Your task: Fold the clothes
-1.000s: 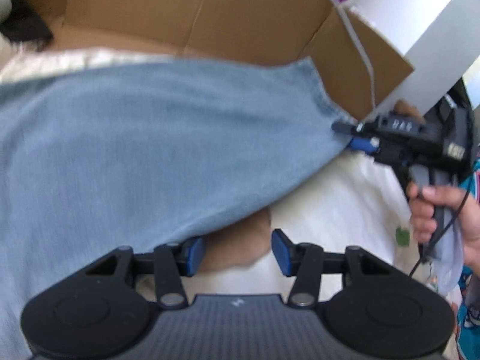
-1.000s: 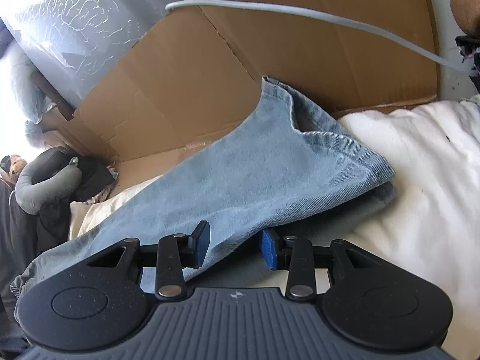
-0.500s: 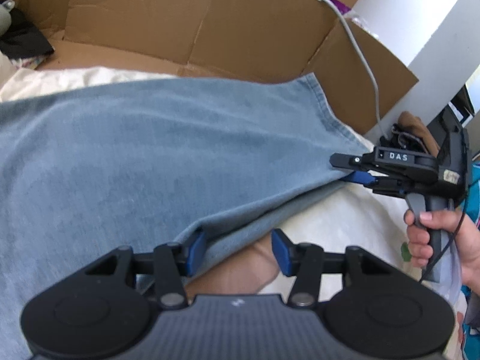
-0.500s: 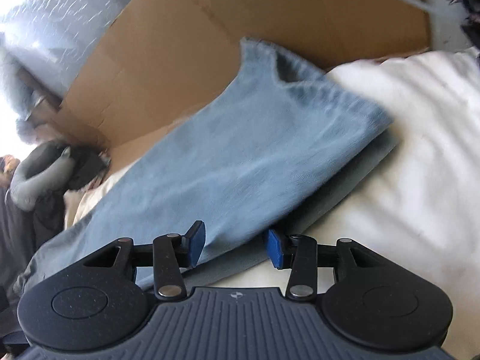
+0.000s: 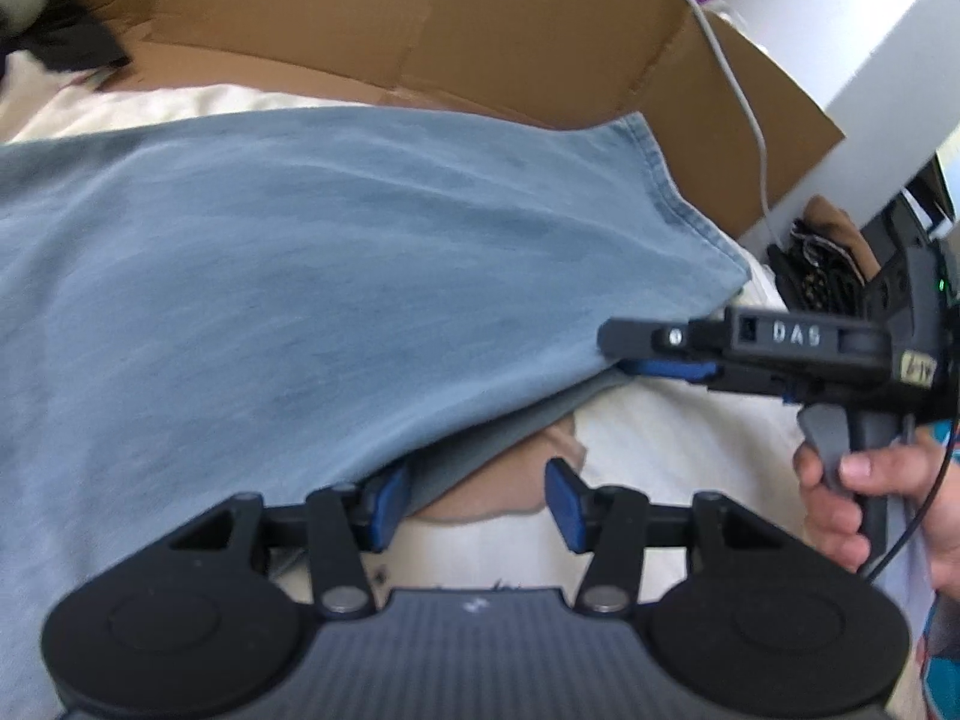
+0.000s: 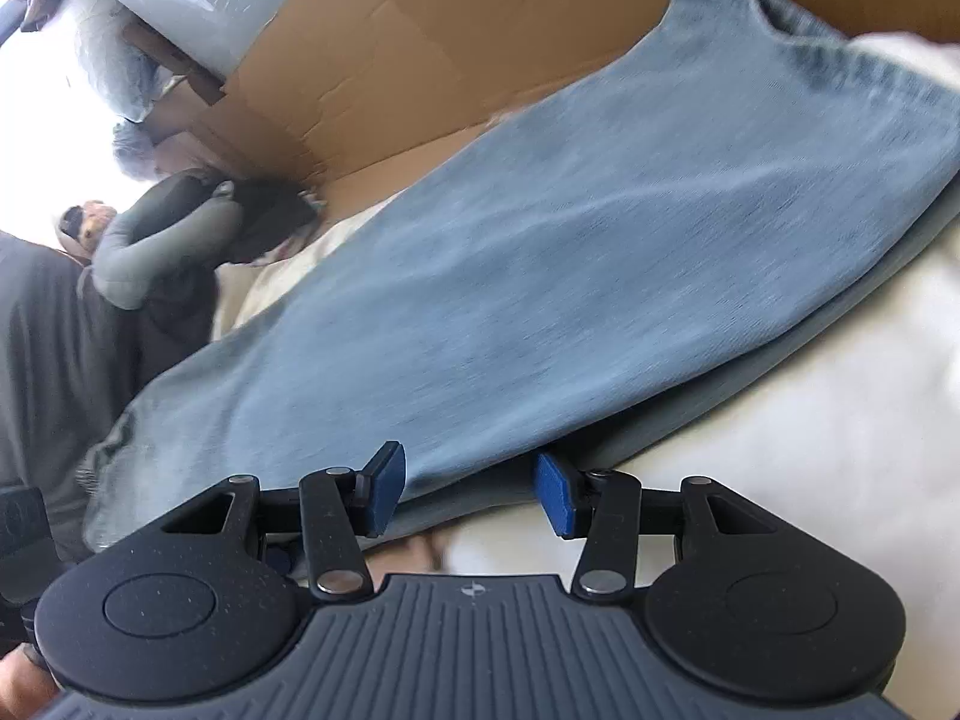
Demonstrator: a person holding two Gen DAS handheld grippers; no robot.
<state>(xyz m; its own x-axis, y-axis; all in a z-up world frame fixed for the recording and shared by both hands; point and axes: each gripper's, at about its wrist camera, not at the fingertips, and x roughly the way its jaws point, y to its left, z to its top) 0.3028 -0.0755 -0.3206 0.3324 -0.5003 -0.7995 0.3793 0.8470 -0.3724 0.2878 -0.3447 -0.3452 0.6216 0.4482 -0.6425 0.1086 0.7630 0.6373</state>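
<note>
Left wrist view: the blue jeans [image 5: 312, 276] lie folded on the white bedding [image 5: 672, 450]; the left gripper [image 5: 474, 495] stands released at their edge. Right wrist view: the right gripper [image 6: 468, 495] is opening, the jeans' edge between its fingers [image 6: 384, 489].

Light blue denim jeans [image 5: 336, 276] on a cream sheet [image 5: 672, 444], brown cardboard [image 5: 420, 18] behind
</note>
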